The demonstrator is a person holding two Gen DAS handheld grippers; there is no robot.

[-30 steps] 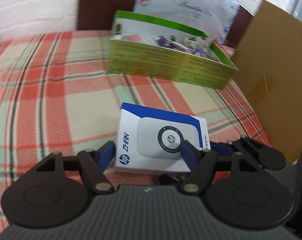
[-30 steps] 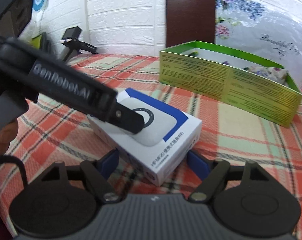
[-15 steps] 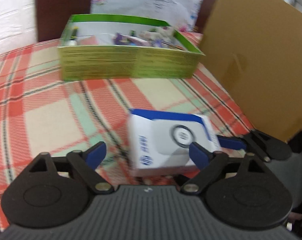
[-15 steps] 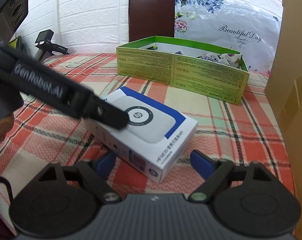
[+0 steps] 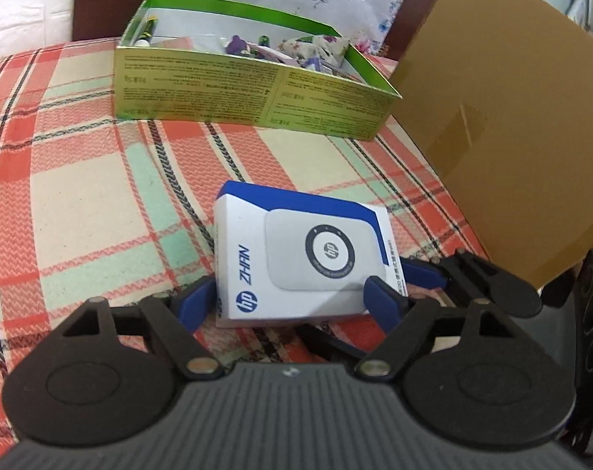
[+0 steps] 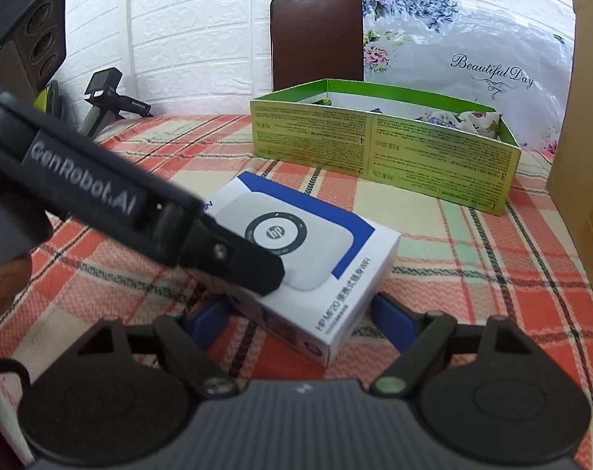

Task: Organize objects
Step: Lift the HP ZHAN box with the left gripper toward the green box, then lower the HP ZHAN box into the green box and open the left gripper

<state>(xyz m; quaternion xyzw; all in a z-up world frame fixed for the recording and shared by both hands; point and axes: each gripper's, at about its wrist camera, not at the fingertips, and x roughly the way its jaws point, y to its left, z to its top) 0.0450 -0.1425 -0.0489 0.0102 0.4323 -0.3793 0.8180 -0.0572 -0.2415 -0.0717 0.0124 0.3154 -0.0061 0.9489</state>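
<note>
- We see the white and blue HP box (image 5: 304, 258) lying flat on the plaid tablecloth (image 5: 80, 196), in front of the green tray.
- Our left gripper (image 5: 290, 299) has its blue fingers (image 5: 192, 305) spread to about the box's width, one at each near side of the box; we cannot tell whether the pads are pressing it.
- Our right gripper (image 6: 300, 317) is spread wide around the near corner of the box (image 6: 323, 274), its blue fingers (image 6: 394, 321) apart from the cardboard, holding nothing.
- In the right wrist view, the left gripper (image 6: 257, 270) reaches in from the left and overlaps the box top.
- The open green tray (image 5: 249, 90) sits farther back on the cloth, with small items and floral fabric inside.
- A brown cardboard panel (image 5: 504, 137) stands at the right, beside the tray's end.
- Behind the tray are a dark chair back (image 6: 316, 39) and a white brick wall (image 6: 198, 19).
</note>
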